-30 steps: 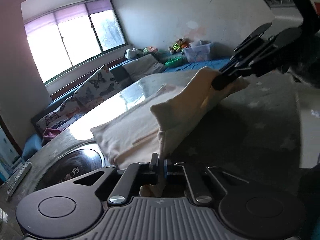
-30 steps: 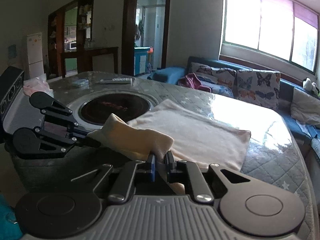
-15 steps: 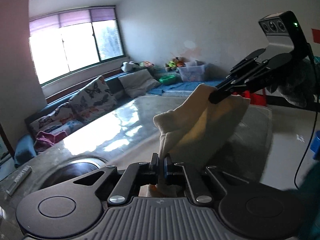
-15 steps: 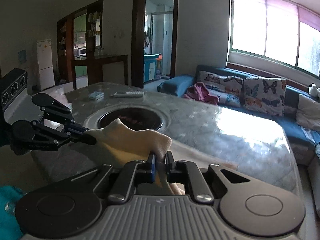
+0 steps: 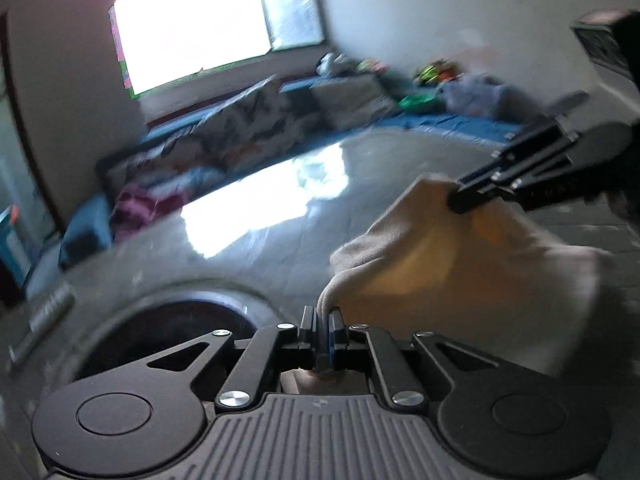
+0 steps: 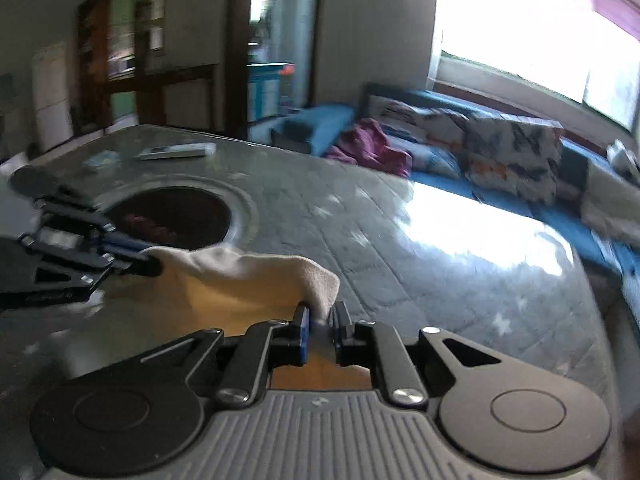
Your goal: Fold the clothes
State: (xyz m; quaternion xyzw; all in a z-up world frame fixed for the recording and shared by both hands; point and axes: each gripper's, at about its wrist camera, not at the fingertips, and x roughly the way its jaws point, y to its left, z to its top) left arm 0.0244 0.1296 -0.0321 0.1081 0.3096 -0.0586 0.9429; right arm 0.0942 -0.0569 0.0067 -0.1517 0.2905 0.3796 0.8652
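Note:
A cream garment [image 5: 460, 256] hangs between my two grippers above the grey quilted table [image 5: 260, 248]. My left gripper [image 5: 322, 320] is shut on one corner of it. My right gripper [image 6: 320, 320] is shut on the other corner, and it also shows in the left wrist view [image 5: 456, 202] at the right. In the right wrist view the garment [image 6: 248, 276] stretches left to the left gripper [image 6: 150, 266]. The cloth's lower part is hidden behind the gripper bodies.
A round dark burner [image 6: 168, 220] is set into the table [image 6: 400, 248]. A remote [image 6: 176, 151] and a small packet [image 6: 98, 160] lie at its far end. A blue sofa [image 6: 500, 152] with cushions and a purple cloth [image 6: 368, 144] runs under the window.
Both grippers have lifted the garment off the table and swung it toward the near side. The cloth no longer lies spread on the table. Both views are blurred by motion.

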